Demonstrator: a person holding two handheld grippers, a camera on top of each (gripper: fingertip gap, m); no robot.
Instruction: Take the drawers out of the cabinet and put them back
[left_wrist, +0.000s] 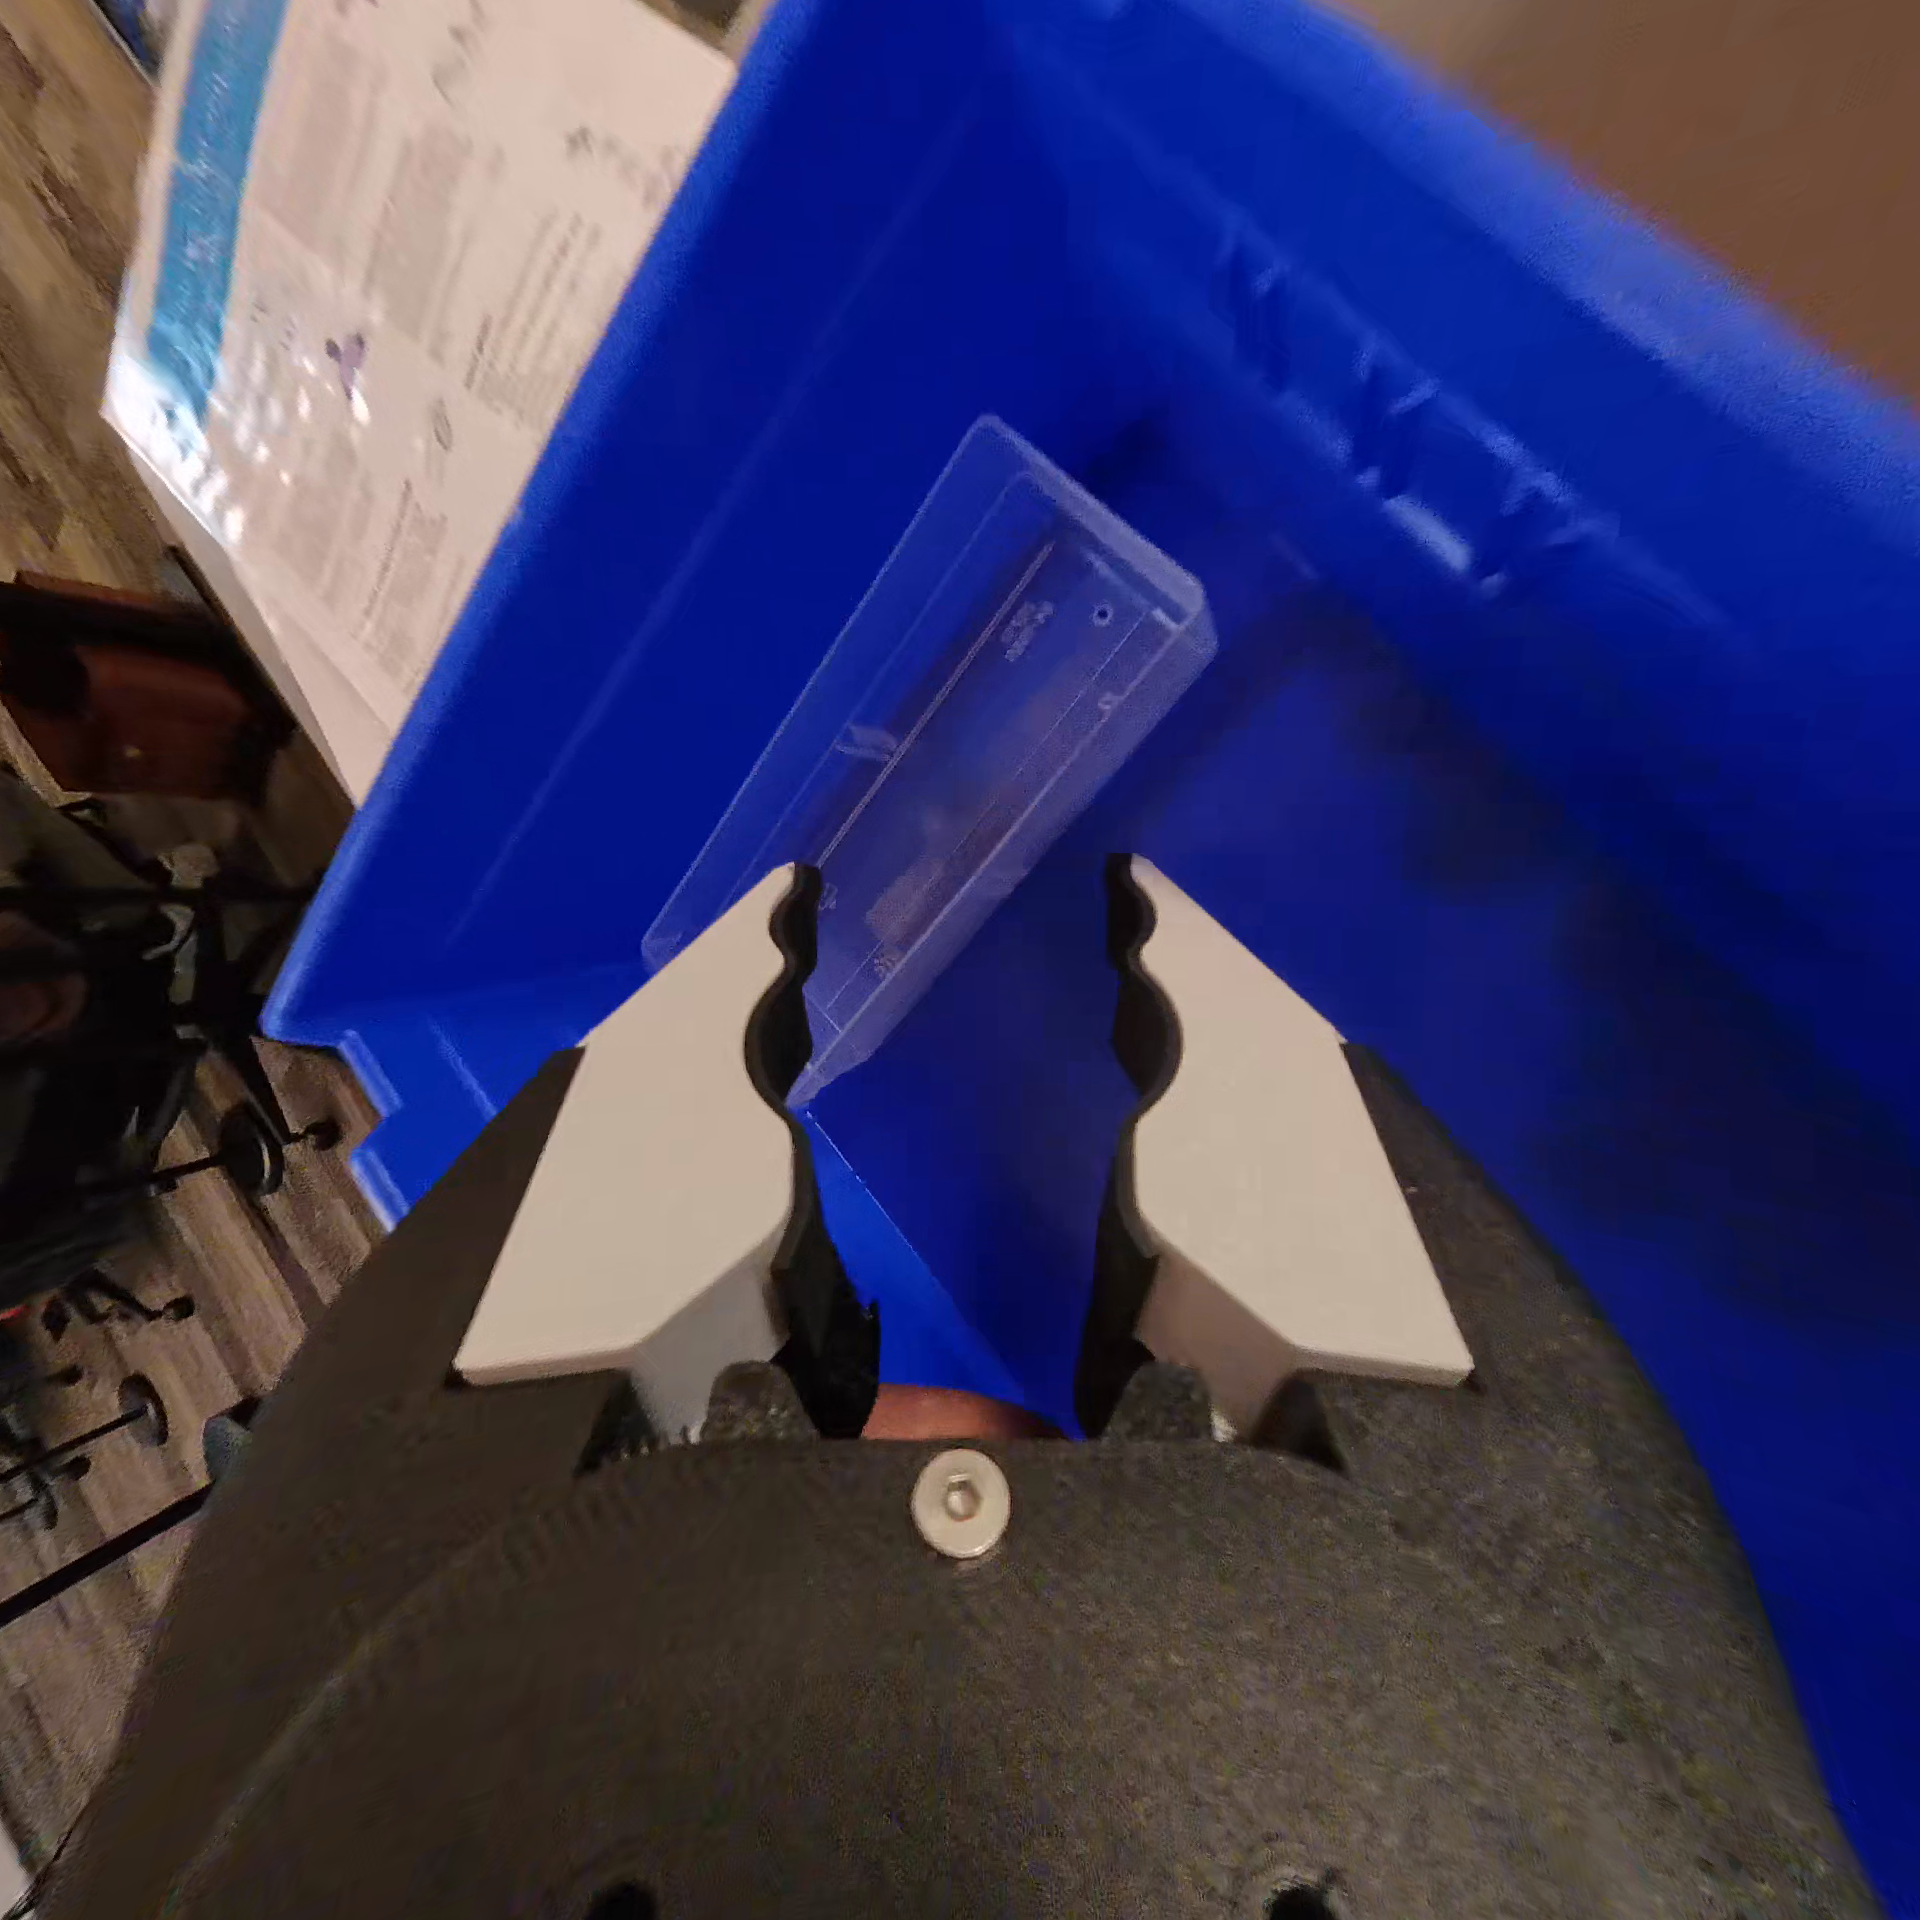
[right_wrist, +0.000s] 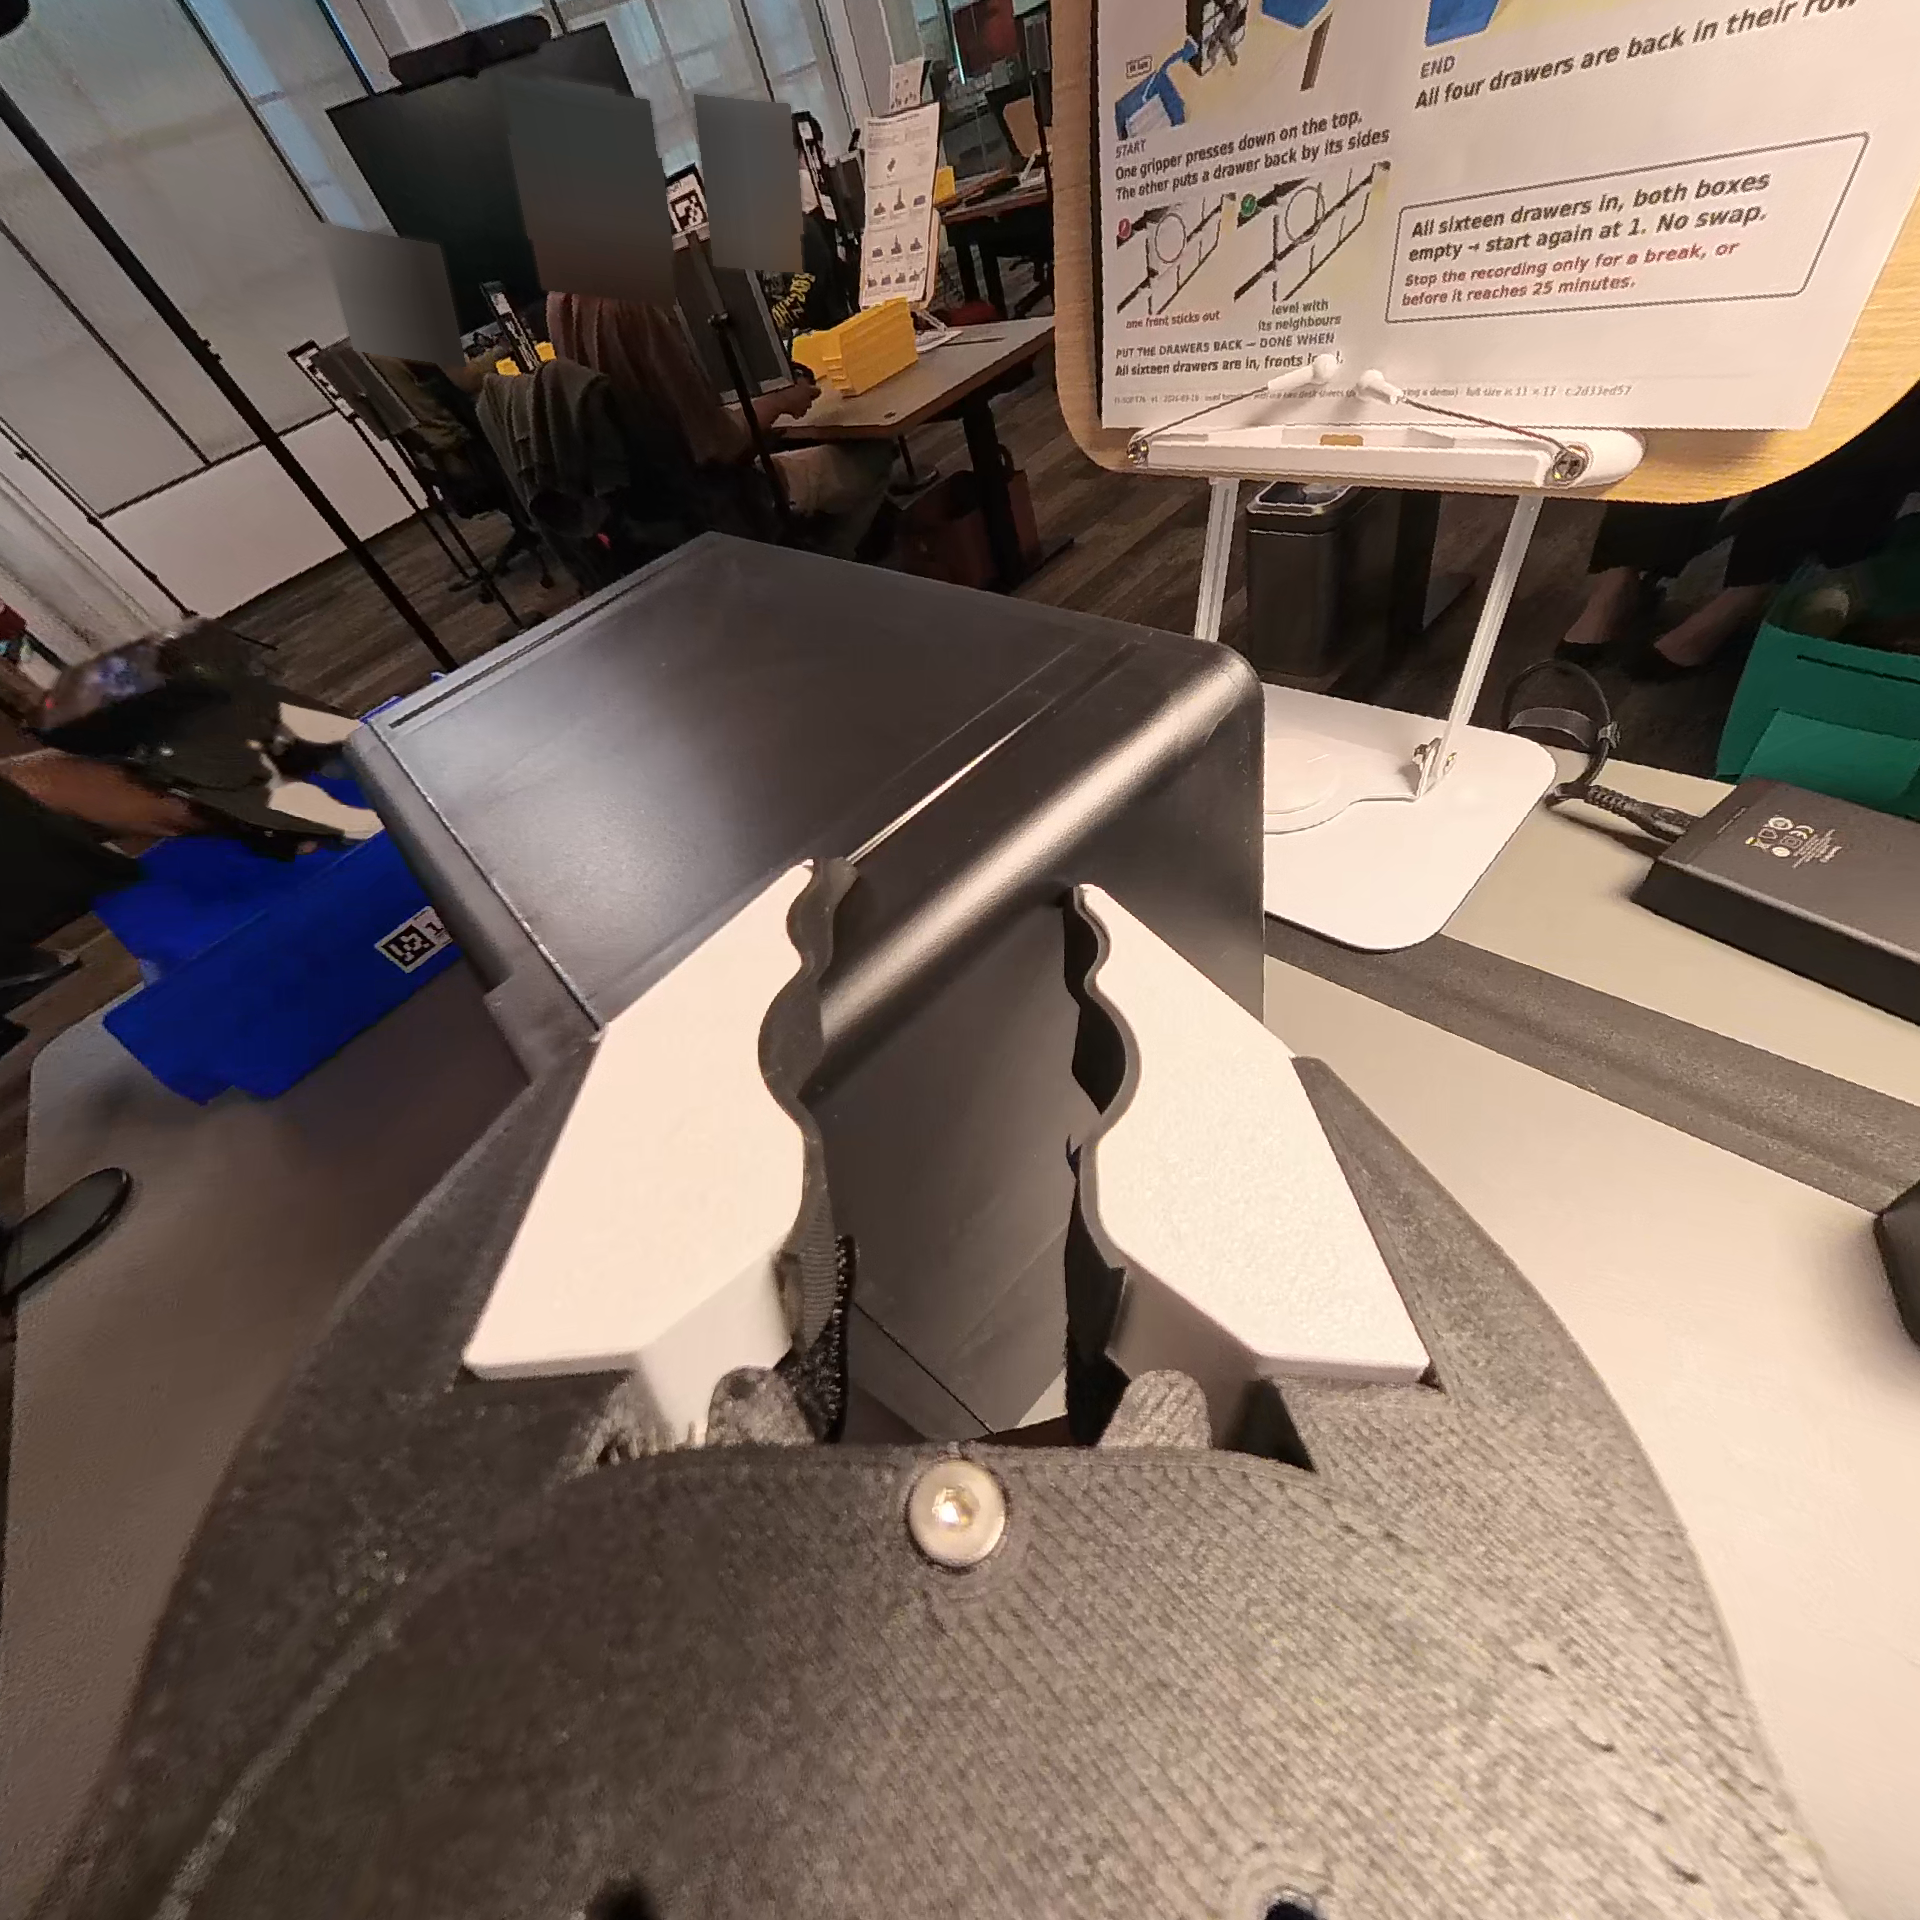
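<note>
In the left wrist view my left gripper (left_wrist: 961, 883) is open over a blue bin (left_wrist: 1455, 831). A clear plastic drawer (left_wrist: 966, 727) lies slanted inside the bin. Its near corner sits by my left finger (left_wrist: 675, 1039), and the right finger stands well apart from it. In the right wrist view my right gripper (right_wrist: 951, 883) is open at the near right top edge of the black cabinet (right_wrist: 779, 727). One finger (right_wrist: 686, 1039) lies over the top and the other beside the side wall. The left gripper (right_wrist: 208, 738) also shows far left above the blue bin (right_wrist: 270, 987).
A white stand (right_wrist: 1403, 831) bearing an instruction sheet (right_wrist: 1455, 208) is behind the cabinet on the right. A black flat box (right_wrist: 1787, 883) with a cable lies at the right. A white sheet (left_wrist: 395, 312) lies beside the bin. People sit at desks in the background.
</note>
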